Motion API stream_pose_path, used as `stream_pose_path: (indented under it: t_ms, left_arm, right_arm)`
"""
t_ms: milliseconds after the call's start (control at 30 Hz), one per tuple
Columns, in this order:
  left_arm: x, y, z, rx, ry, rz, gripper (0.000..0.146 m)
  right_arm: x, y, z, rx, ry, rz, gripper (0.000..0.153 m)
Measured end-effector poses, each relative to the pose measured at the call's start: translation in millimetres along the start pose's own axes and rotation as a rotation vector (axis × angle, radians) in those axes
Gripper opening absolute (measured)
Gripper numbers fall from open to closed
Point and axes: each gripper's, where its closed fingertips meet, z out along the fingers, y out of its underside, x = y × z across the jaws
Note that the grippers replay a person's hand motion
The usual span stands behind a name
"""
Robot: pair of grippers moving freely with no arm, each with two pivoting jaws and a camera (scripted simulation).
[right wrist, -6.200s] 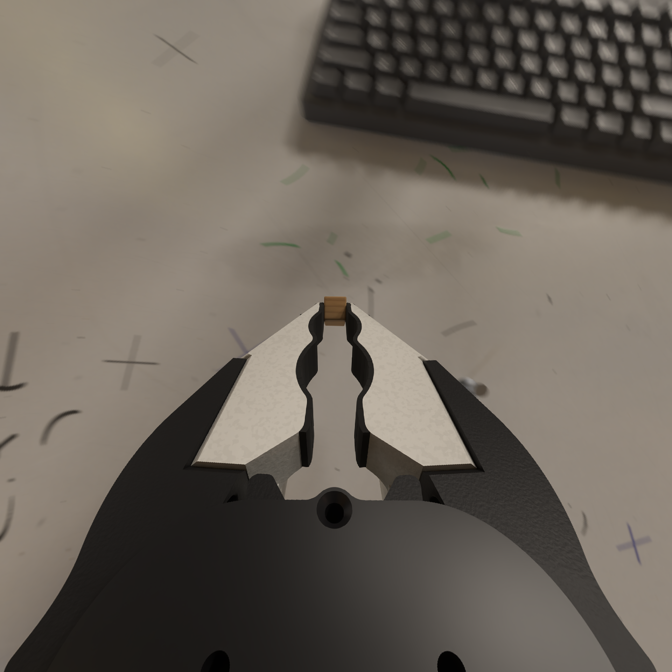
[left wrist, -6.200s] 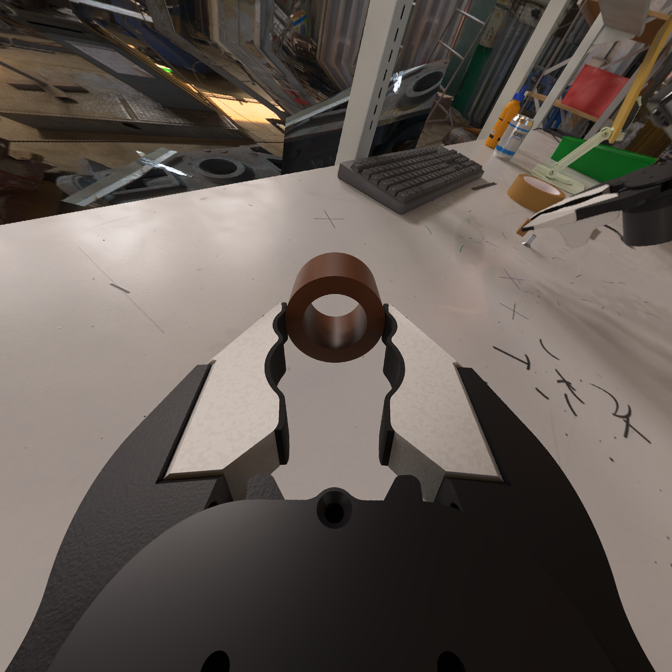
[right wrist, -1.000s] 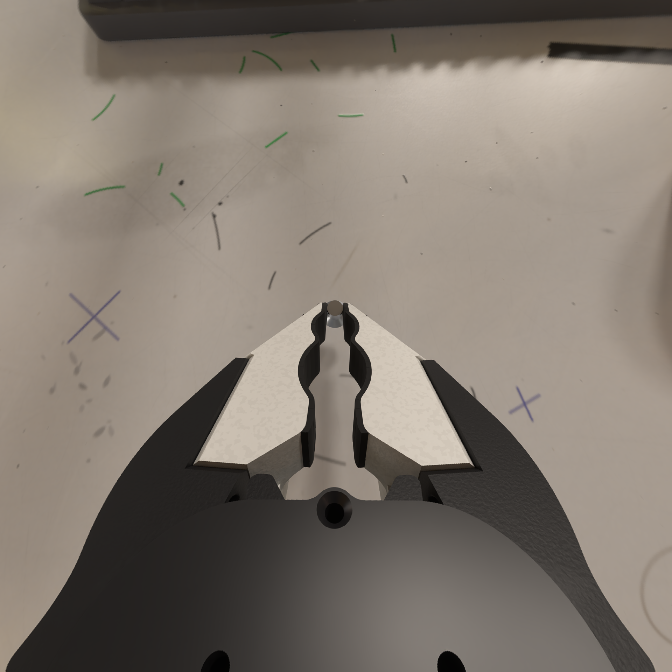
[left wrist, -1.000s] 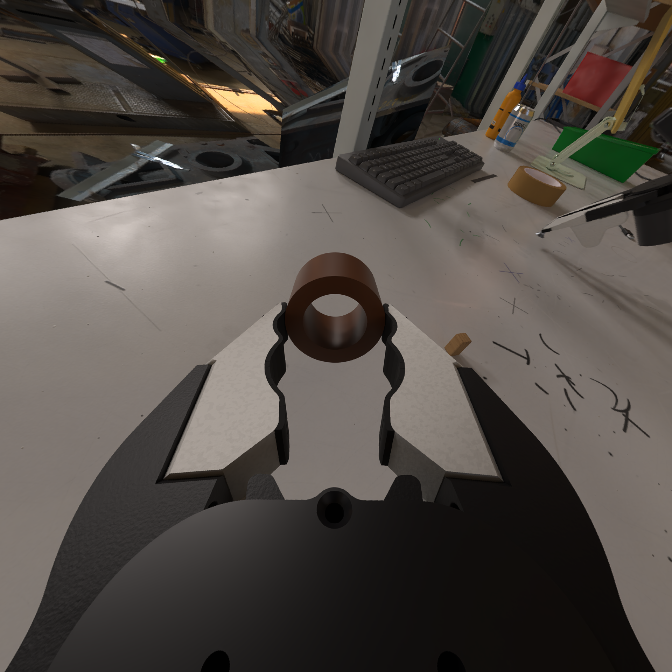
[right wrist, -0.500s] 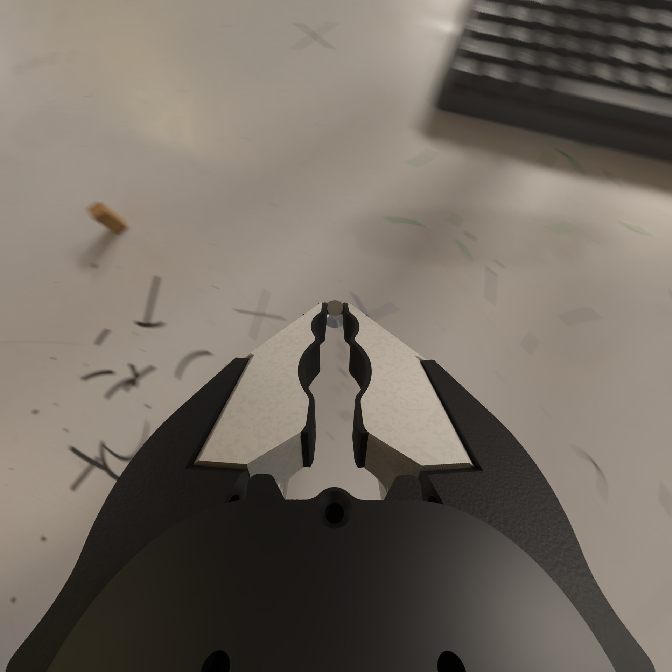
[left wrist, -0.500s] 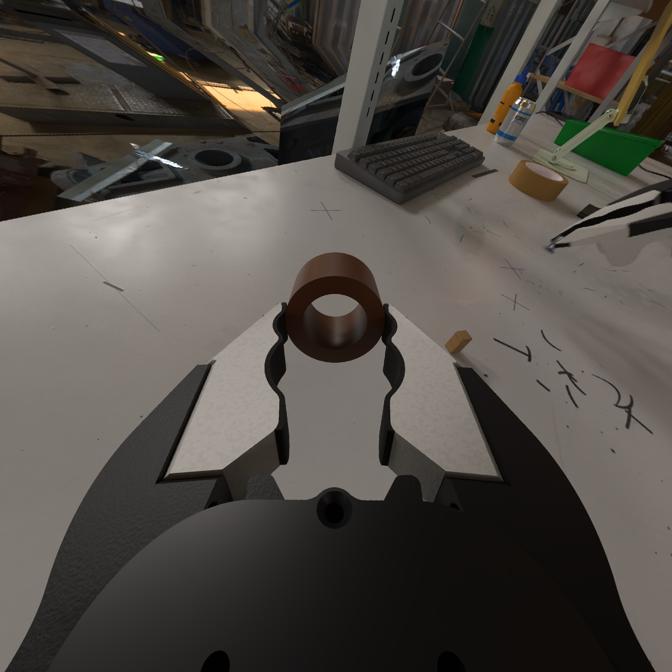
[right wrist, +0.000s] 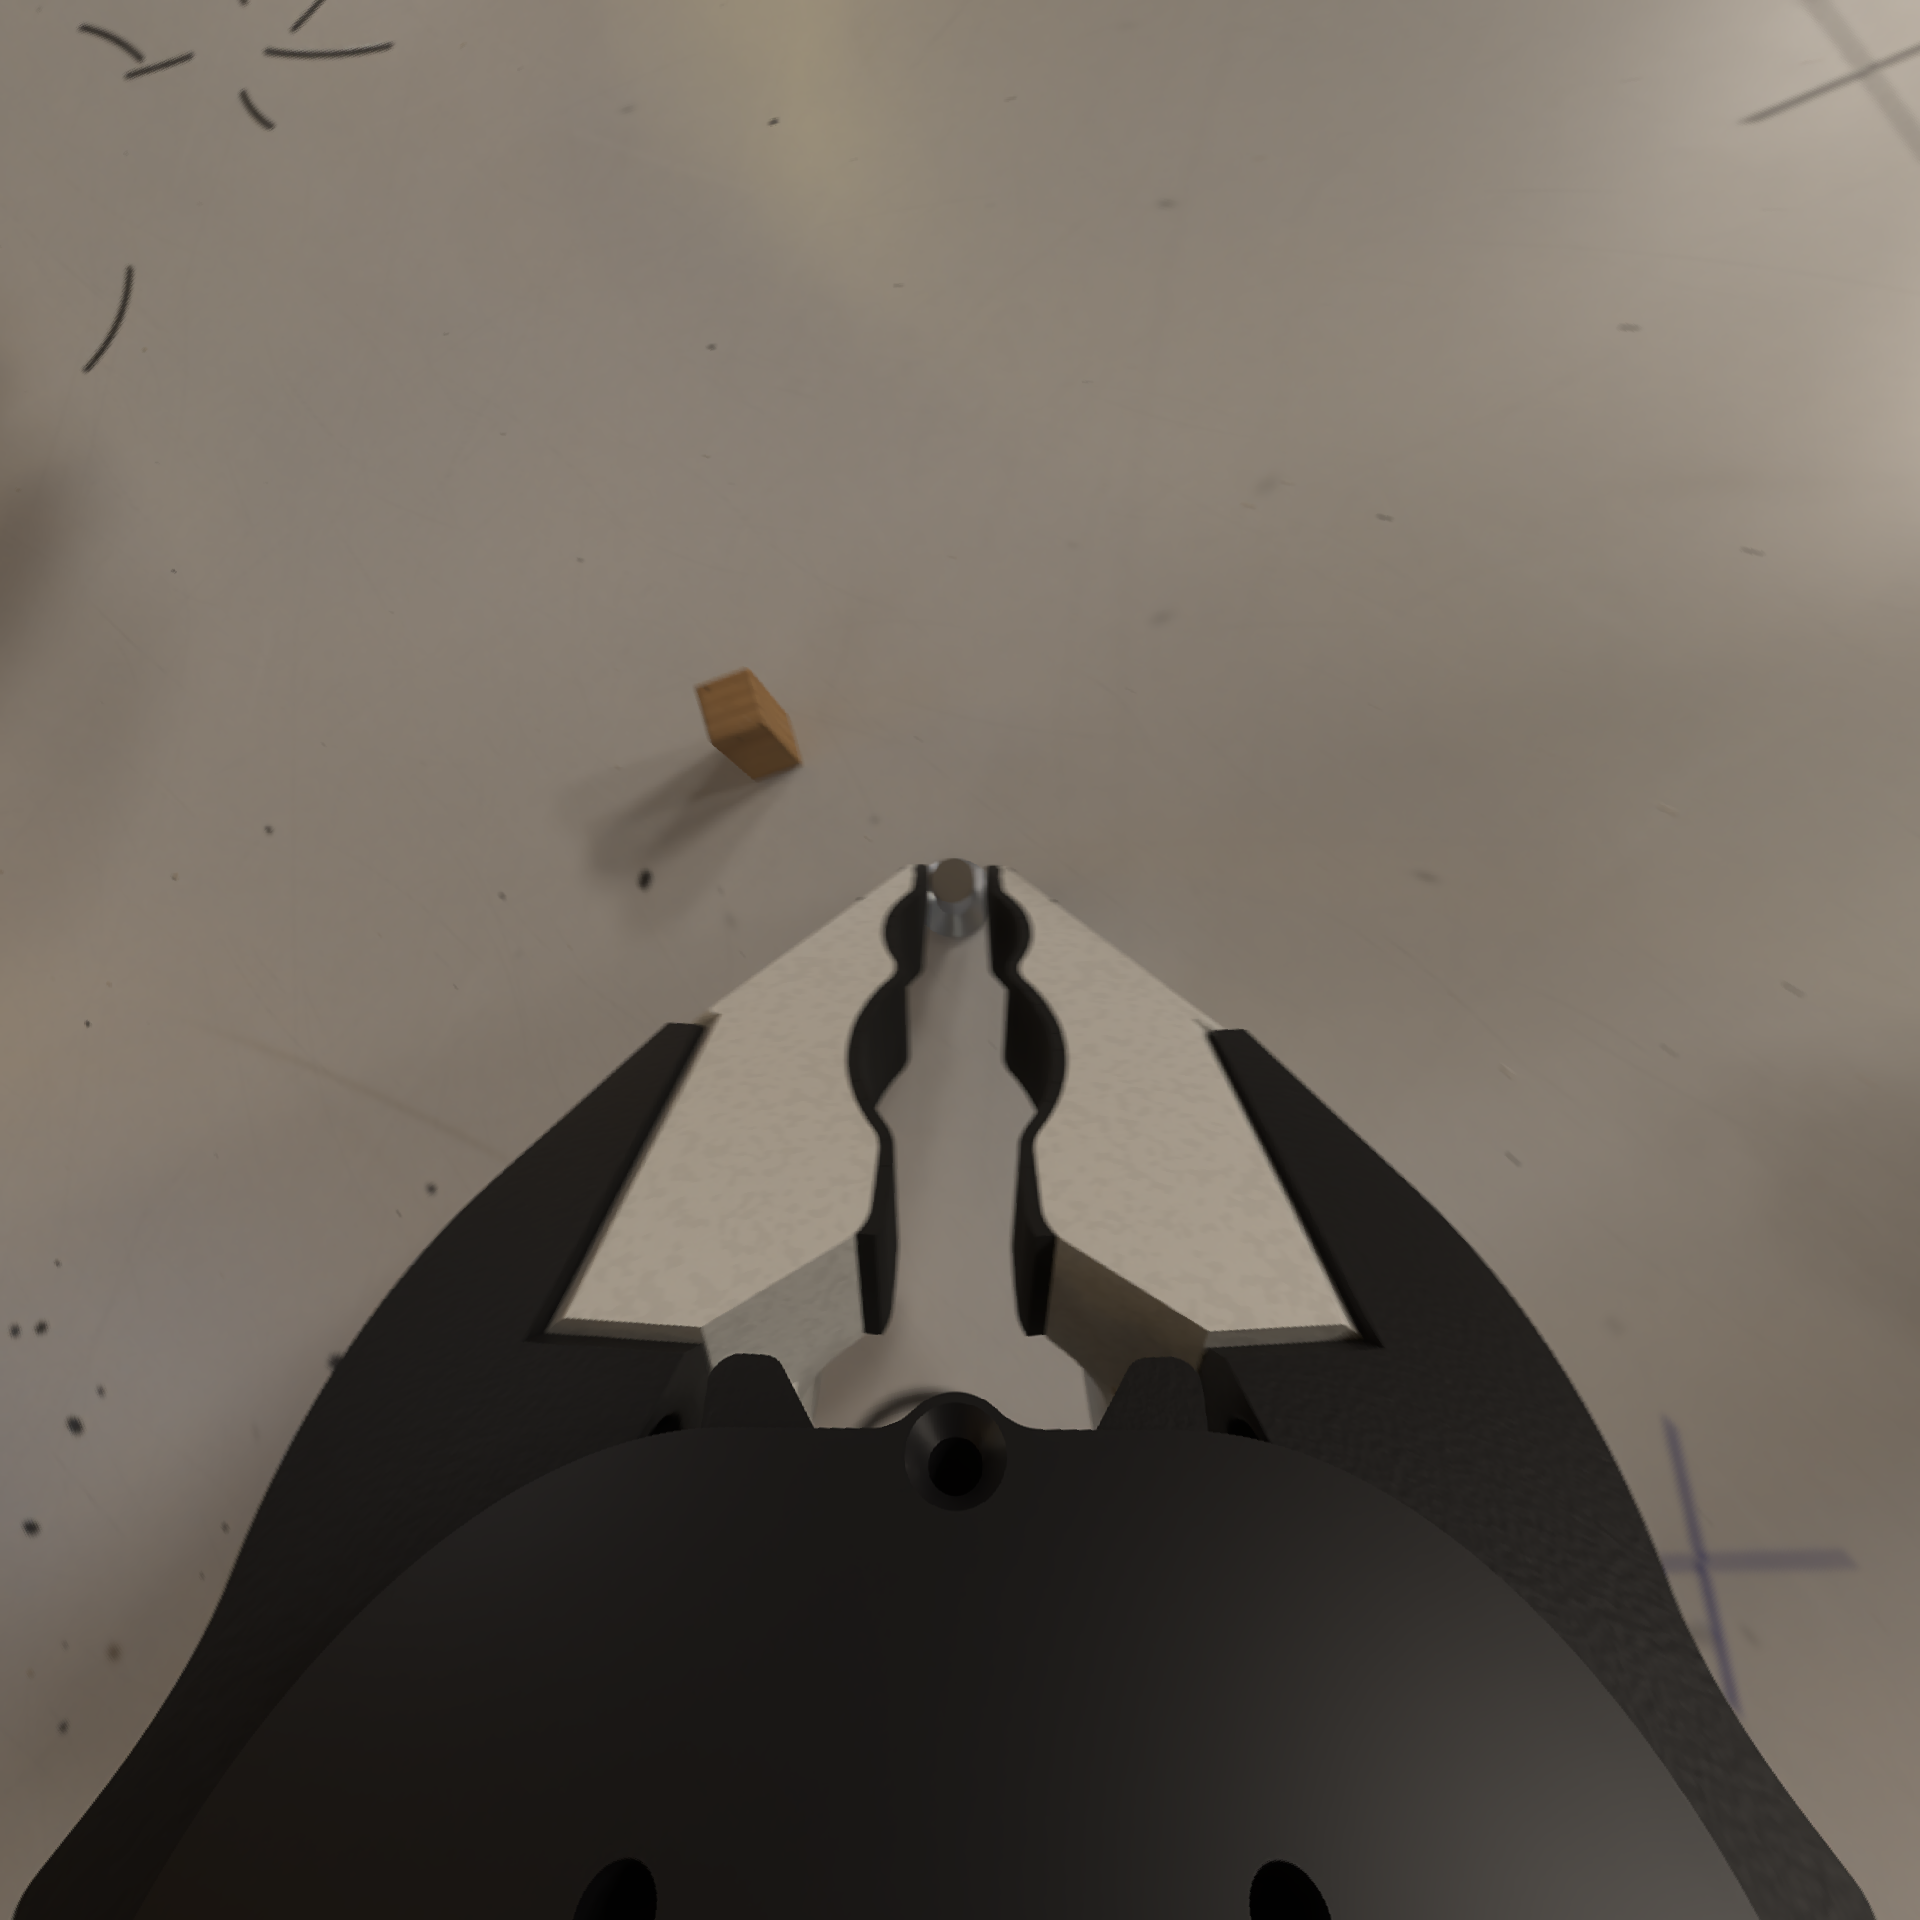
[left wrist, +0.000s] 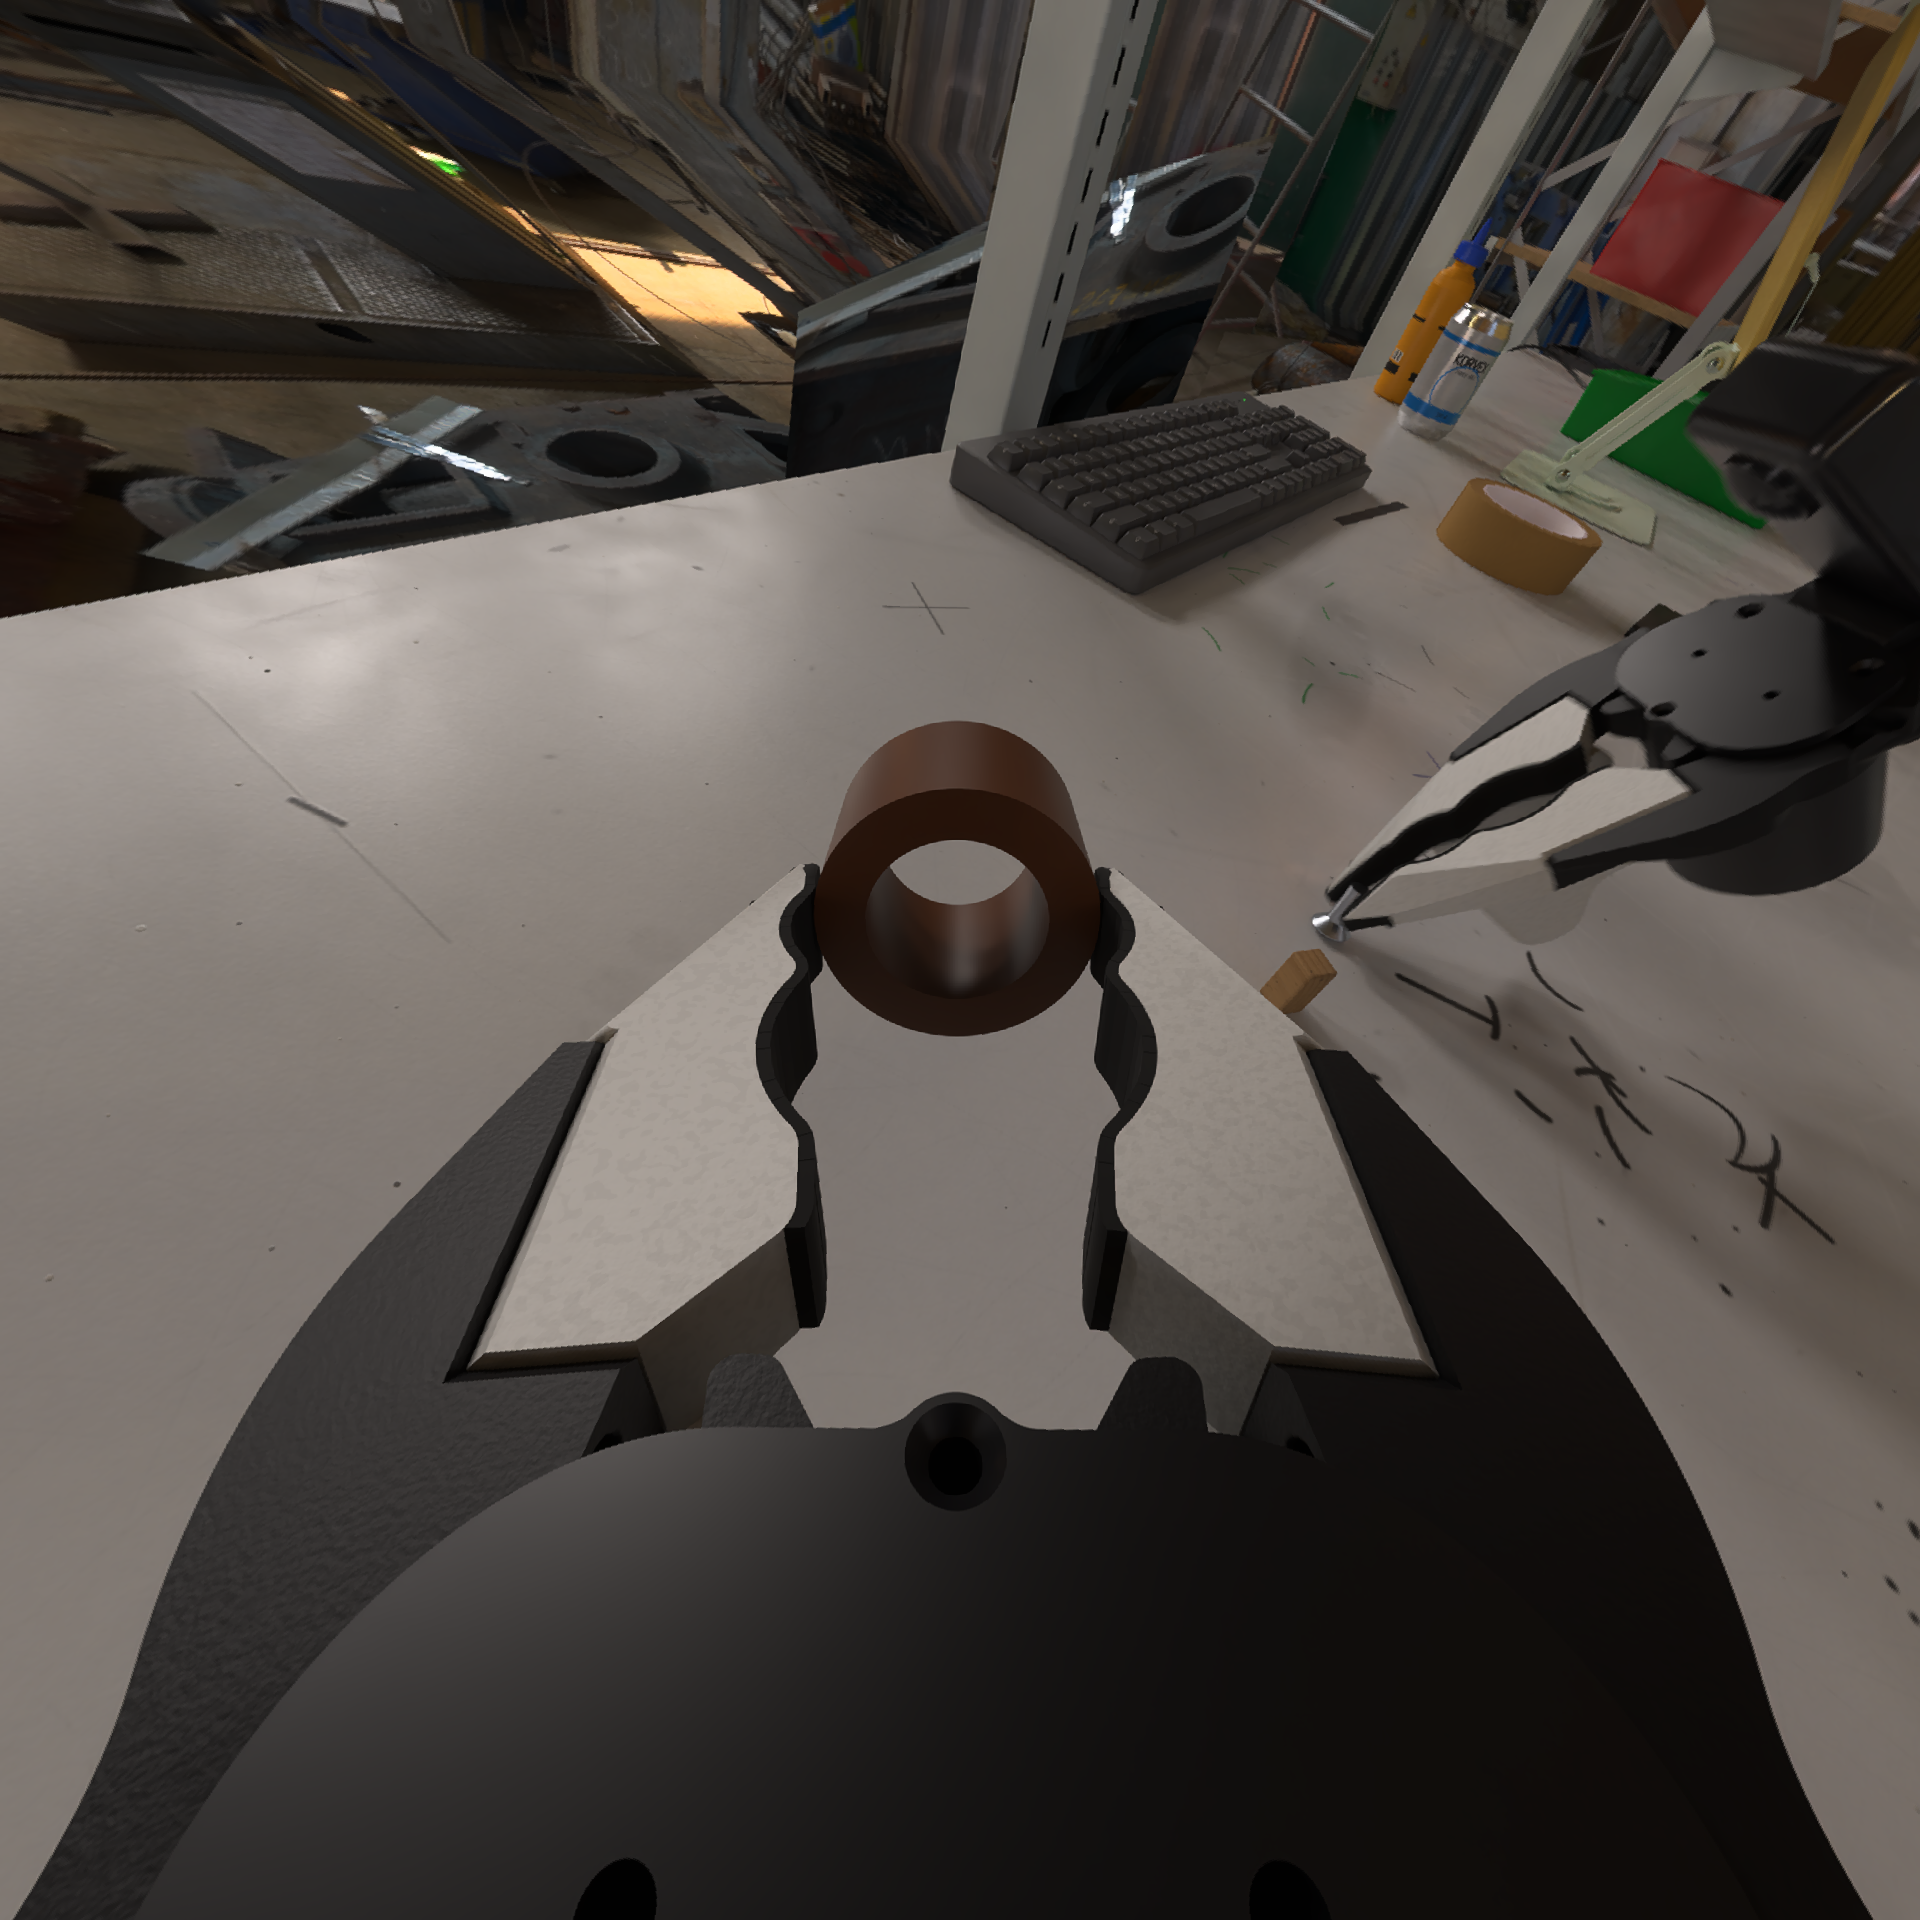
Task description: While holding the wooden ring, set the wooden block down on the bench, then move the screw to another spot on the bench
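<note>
1. The left gripper (left wrist: 954,914) is clamped on the wooden ring (left wrist: 954,883), holding it clear above the bench (left wrist: 520,779).
2. The right gripper (right wrist: 954,883) pinches the screw (right wrist: 954,896) by its shank at the fingertips, low over the bench.
3. The wooden block (right wrist: 748,722) lies on the bench at 10 o'clock from the screw, close by, not touching.
4. Handling estimate: the screw is small, rigid, light and smooth; it may roll on release. Lower fully before opening.
</note>
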Motion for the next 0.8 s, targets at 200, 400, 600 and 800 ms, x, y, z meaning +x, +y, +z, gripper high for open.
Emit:
stream_pose_path:
  t_ms: [200, 400, 600, 800]
  left_arm:
    - [-0.1, -0.3, -0.3, 0.003, 0.000, -0.002, 0.052]
    - [0.3, 0.6, 0.6, -0.005, 0.000, 0.002, 0.052]
    - [-1.1, 0.7, 1.0, -0.007, -0.009, -0.002, 0.052]
    - [-1.8, 0.8, 1.2, -0.008, -0.003, -0.015, 0.052]
  right_arm:
    - [106.0, 30.3, -95.9, 0.107, 0.286, 0.159, 0.041]
    - [223.8, 123.4, -150.9, 0.000, 0.575, 0.385, 0.039]
    - [227.4, 114.2, -138.9, 0.085, 0.514, 0.408, 0.039]
    - [217.8, 98.8, -128.1, 0.053, 0.472, 0.356, 0.032]
